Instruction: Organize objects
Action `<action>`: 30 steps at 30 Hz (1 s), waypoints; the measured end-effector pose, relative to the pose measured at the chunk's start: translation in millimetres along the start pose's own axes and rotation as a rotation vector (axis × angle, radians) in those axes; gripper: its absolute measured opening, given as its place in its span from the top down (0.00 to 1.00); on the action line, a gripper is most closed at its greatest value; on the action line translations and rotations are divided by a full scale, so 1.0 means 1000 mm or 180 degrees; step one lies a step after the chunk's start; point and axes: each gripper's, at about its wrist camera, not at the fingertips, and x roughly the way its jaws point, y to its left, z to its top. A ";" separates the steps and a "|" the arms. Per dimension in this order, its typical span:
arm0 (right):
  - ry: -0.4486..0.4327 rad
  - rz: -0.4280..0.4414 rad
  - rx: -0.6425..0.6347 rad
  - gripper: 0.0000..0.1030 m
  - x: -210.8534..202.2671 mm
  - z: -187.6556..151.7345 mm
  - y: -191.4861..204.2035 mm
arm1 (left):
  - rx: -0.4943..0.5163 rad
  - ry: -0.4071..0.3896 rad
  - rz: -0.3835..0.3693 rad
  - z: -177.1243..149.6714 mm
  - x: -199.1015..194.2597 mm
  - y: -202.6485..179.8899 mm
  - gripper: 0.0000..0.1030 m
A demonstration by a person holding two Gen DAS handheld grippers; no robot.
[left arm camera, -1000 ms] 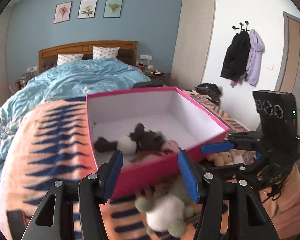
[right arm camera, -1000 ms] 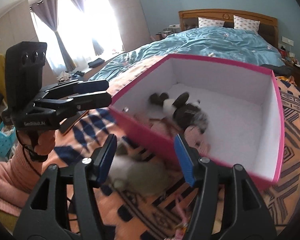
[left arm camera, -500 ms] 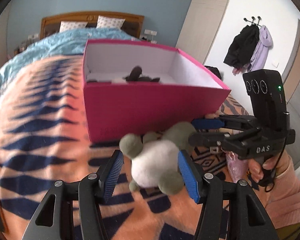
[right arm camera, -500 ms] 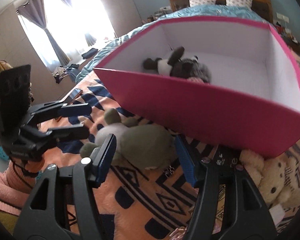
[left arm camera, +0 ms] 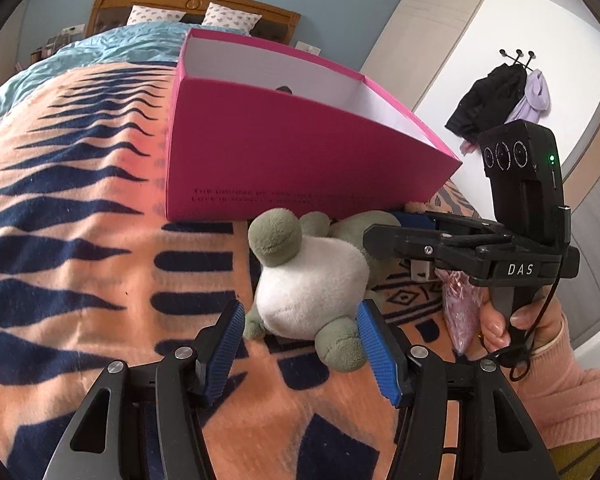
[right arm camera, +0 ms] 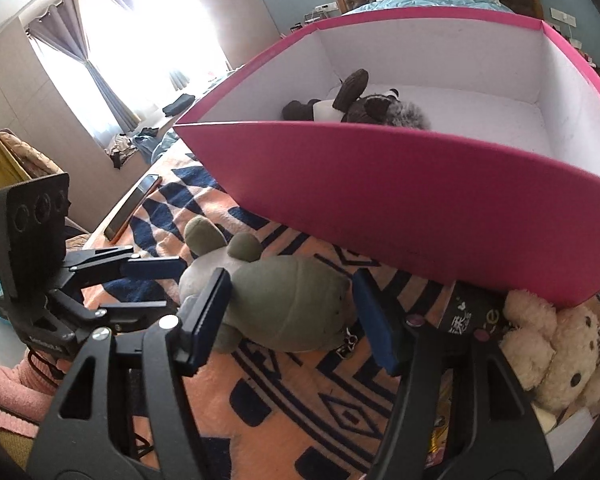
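Observation:
A grey-green and white plush toy (left arm camera: 312, 280) (right arm camera: 288, 304) lies on the orange and navy blanket (left arm camera: 80, 240), just in front of the pink box (left arm camera: 300, 160) (right arm camera: 400, 208). My left gripper (left arm camera: 300, 344) (right arm camera: 168, 286) is open, and its blue pads flank the toy's white belly and feet without squeezing. My right gripper (right arm camera: 292, 316) (left arm camera: 384, 228) straddles the toy's green back from the other side. Its jaws are opening and the pads do not visibly press in. A dark plush (right arm camera: 360, 104) lies inside the box.
A cream teddy (right arm camera: 560, 340) and a dark tube with white lettering (right arm camera: 468, 312) lie at the box's right corner. A phone (right arm camera: 132, 208) rests near the blanket's left edge. A pink crinkled packet (left arm camera: 460, 312) sits by the person's hand. Beyond the box are a blue duvet and the headboard.
Both grippers have sunk toward the blanket and tilted. The box wall now stands above them. The plush toy, earlier ahead of the fingers, now lies between both pairs of pads.

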 end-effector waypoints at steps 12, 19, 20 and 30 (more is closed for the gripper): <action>-0.0024 0.0040 0.0007 0.37 -0.007 -0.013 0.002 | -0.0049 0.0112 -0.0024 -0.005 0.016 -0.002 0.44; -0.0018 -0.0006 -0.0067 0.38 -0.004 -0.014 0.011 | -0.0073 0.0083 -0.0110 -0.006 0.016 -0.008 0.45; -0.0022 -0.0024 -0.0083 0.38 -0.004 -0.014 0.013 | -0.0090 0.0079 -0.0129 -0.006 0.016 -0.008 0.45; -0.0173 -0.0028 -0.0210 0.38 -0.020 -0.008 0.030 | 0.0003 -0.0124 -0.0096 0.002 -0.008 -0.018 0.45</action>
